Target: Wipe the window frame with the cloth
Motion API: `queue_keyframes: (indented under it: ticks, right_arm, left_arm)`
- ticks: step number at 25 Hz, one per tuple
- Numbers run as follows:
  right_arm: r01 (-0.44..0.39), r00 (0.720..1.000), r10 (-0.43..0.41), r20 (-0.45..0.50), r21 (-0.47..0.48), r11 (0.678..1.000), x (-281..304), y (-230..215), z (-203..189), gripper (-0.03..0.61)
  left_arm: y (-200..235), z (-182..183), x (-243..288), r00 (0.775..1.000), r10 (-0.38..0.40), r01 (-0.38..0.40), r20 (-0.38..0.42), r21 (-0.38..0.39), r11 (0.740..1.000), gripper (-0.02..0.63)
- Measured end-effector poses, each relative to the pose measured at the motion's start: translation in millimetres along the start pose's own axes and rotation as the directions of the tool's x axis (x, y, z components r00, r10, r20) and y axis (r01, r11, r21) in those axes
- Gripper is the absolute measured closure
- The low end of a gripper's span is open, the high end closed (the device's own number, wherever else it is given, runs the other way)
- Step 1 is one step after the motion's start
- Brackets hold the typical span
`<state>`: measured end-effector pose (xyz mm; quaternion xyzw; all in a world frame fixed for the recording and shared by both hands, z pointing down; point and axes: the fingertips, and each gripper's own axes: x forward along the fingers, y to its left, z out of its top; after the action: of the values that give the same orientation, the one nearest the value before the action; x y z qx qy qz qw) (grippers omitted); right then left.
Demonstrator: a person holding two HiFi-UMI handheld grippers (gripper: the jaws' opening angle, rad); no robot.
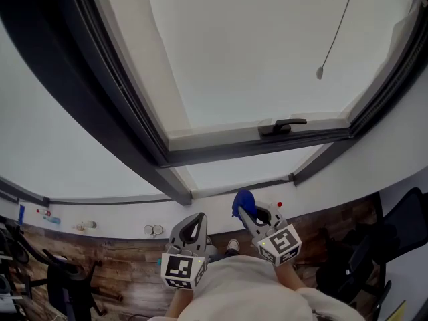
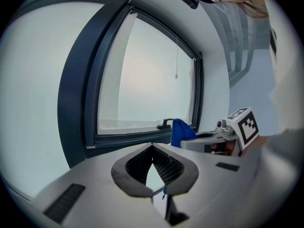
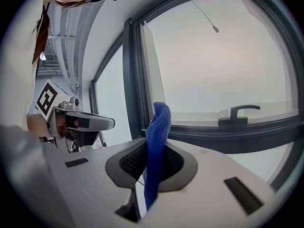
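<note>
The dark window frame (image 1: 234, 151) filled most of the head view around a pale pane, with wooden floor (image 1: 127, 273) far below. The left tool (image 1: 197, 221) was closed with nothing between its jaws, beside the right tool (image 1: 246, 211). The right tool was clenched on the blue cloth (image 1: 242, 200). This was a ribbed, folded strip standing upright out of the jaws, near the frame's lower rail; contact could not be told. A black handle (image 1: 284, 126) sat on that rail. A thin cord (image 1: 338, 25) hung across the pane.
</note>
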<state>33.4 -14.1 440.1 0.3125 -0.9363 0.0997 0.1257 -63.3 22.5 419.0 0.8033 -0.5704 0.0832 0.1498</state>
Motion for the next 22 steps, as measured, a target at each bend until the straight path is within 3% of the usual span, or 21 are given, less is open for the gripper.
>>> queue_keyframes:
  ticks: [7, 13, 16, 22]
  right_arm:
    - [-0.025, 1.0, 0.025, 0.002, -0.107, 0.994, 83.0, 24.0, 31.3, 0.533]
    - [-0.114, 0.993, 0.115, 0.029, -0.034, 0.993, 180.6, 45.4, 60.3, 0.532]
    - [-0.087, 0.996, 0.087, 0.013, -0.032, 0.996, 222.4, 39.2, 62.6, 0.533]
    - [-0.006, 1.0, 0.001, -0.028, -0.158, 0.987, 262.9, 38.5, 43.1, 0.532]
  left_arm:
    - [30.5, 14.6, -14.4, 0.997, -0.071, 0.071, 0.011, 0.008, 0.997, 0.606]
    - [79.4, 11.7, -32.0, 0.999, -0.045, 0.045, 0.018, -0.025, 0.999, 0.606]
    - [102.9, 9.9, -38.5, 1.0, -0.02, 0.021, 0.023, -0.047, 0.999, 0.606]
    - [123.3, 8.0, -43.1, 0.999, -0.037, 0.039, 0.029, -0.06, 0.997, 0.606]
